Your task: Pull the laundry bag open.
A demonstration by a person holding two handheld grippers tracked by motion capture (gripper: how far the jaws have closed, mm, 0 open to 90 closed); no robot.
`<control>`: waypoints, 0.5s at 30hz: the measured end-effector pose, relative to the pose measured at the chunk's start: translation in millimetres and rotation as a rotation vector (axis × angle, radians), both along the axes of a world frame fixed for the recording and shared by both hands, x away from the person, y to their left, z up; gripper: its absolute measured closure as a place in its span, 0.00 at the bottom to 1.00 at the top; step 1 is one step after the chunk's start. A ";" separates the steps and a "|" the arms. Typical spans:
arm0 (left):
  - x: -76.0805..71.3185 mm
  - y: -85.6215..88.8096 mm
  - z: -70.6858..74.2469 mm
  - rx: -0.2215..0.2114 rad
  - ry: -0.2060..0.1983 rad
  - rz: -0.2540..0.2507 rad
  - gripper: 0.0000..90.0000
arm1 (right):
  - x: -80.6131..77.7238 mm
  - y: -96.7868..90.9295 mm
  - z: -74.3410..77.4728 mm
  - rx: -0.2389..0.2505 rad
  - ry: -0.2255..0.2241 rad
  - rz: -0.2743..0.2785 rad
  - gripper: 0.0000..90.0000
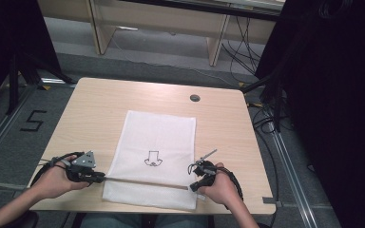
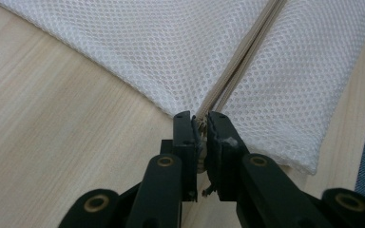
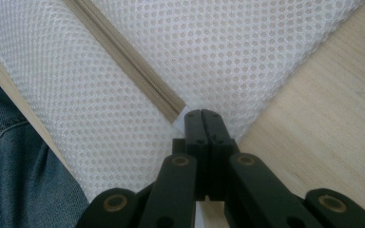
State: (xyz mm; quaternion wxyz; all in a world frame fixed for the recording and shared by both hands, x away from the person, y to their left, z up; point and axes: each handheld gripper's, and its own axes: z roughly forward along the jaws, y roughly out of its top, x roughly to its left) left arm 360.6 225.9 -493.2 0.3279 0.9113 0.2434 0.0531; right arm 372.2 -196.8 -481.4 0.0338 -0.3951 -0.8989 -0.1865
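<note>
- The left claw (image 2: 199,124) is clamped on the zipper pull (image 2: 201,127) at the left end of the zipper (image 2: 240,61); in the left gripper view its two black jaws stand close together with the small beige tab pinched between them.
- The right claw (image 3: 203,115) is pressed fully together on the fabric at the right end of the zipper, just past where the beige tape stops, as the right gripper view shows. Its job, I judge, is to anchor the bag.
- The step in hand looks like running the slider along the zipper, left end to right, or the reverse; which way opens it I cannot tell.
- To do it well, hold the right claw's pinch firm and low so the mesh cannot bunch toward the slider.
- Pull the left claw straight along the line of the teeth, not upward or sideways; a skewed pull would likely lift the thin mesh into the slider and jam it.
- Keep the zipper taut between the two claws; slack in between is the likeliest cause of a snag.
- The pull tab is small, so the grip may slip; move slowly and watch that the tab stays between the jaws.
- The white mesh bag (image 1: 157,137) lies flat on the desk (image 1: 100,104), in the middle and reaching the near edge, with the zipper running across it close to that edge.
- A small dark drawing (image 1: 153,159) marks the bag just beyond the zipper.
</note>
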 end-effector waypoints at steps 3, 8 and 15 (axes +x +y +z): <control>0.9 0.7 0.4 -0.021 -0.007 -0.005 0.91 | -0.3 -1.0 0.1 0.003 0.004 -0.008 1.00; 0.4 4.1 2.1 -0.030 -0.029 0.000 0.79 | -1.4 -1.2 0.2 0.013 0.016 -0.028 1.00; 3.2 9.8 13.3 -0.268 -0.116 0.110 0.51 | -1.9 -2.6 1.3 0.036 0.039 -0.048 0.92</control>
